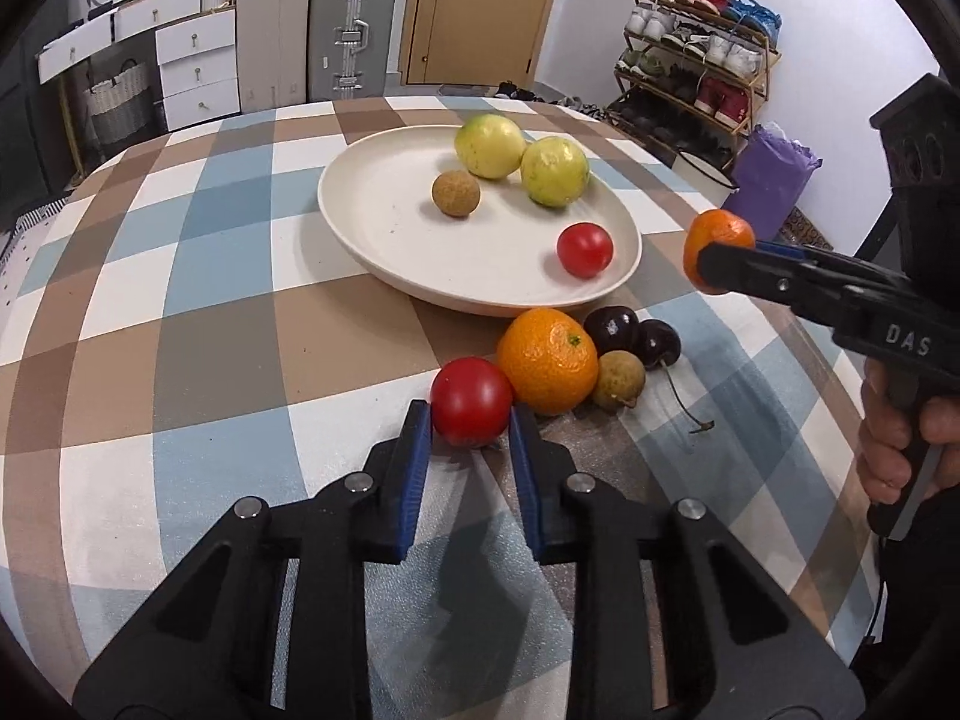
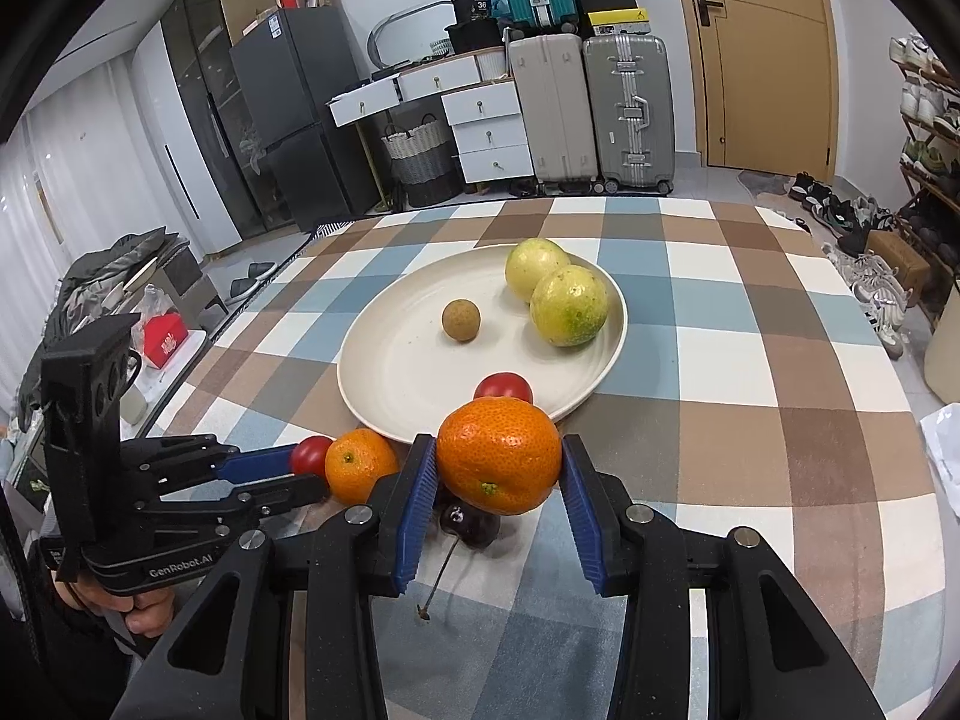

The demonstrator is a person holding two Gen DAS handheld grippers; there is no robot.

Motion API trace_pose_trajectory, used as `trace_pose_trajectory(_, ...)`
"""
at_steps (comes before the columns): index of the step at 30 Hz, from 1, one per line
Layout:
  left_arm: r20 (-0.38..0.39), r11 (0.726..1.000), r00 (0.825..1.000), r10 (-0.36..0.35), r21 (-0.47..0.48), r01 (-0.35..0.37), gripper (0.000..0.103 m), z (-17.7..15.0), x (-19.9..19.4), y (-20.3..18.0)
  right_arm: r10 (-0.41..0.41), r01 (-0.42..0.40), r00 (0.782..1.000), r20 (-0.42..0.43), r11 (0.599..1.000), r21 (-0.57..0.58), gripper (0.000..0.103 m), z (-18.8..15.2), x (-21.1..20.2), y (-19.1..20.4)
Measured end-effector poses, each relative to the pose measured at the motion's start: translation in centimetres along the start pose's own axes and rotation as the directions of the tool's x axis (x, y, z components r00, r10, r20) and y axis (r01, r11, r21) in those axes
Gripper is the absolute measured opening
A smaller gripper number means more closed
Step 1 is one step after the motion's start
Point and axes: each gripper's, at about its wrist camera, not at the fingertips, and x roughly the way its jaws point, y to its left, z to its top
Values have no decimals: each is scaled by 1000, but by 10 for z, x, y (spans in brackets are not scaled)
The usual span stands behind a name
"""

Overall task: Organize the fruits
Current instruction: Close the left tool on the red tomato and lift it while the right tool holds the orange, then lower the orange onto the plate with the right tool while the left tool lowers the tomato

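Four fruits sit on the plate; at its six o'clock, the left claw pinches a tomato, the right claw pinches an orange, and four fruits wait on the desk.

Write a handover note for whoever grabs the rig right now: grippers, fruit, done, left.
Left gripper: fingers shut on a red tomato on the tablecloth.
Right gripper: shut on an orange, held in the air near the plate.
Done: two yellow-green fruits, a brown longan and a tomato on the plate.
Left: both held fruits, plus the second orange, two cherries and a longan beside the plate.
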Motion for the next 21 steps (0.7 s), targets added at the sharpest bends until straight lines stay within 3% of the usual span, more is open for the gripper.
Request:
trace_pose_trajectory(4, 34, 1000, 999, 6, -1, -6, 23, 1, -13, -2, 2, -2, 1000, 2, 1000, -1, 42, 0, 0, 0)
trace_pose_trajectory(12, 182, 999, 983, 26, -38, -19, 23, 22, -50, -6, 7, -7, 1000, 30, 1000, -3, 42, 11, -4, 1)
trace_pose_trajectory(21, 223, 997, 972, 69, -41, -61, 23, 58, -27, -14, 20, -21, 999, 33, 999, 36, 42, 24, 21, 2)
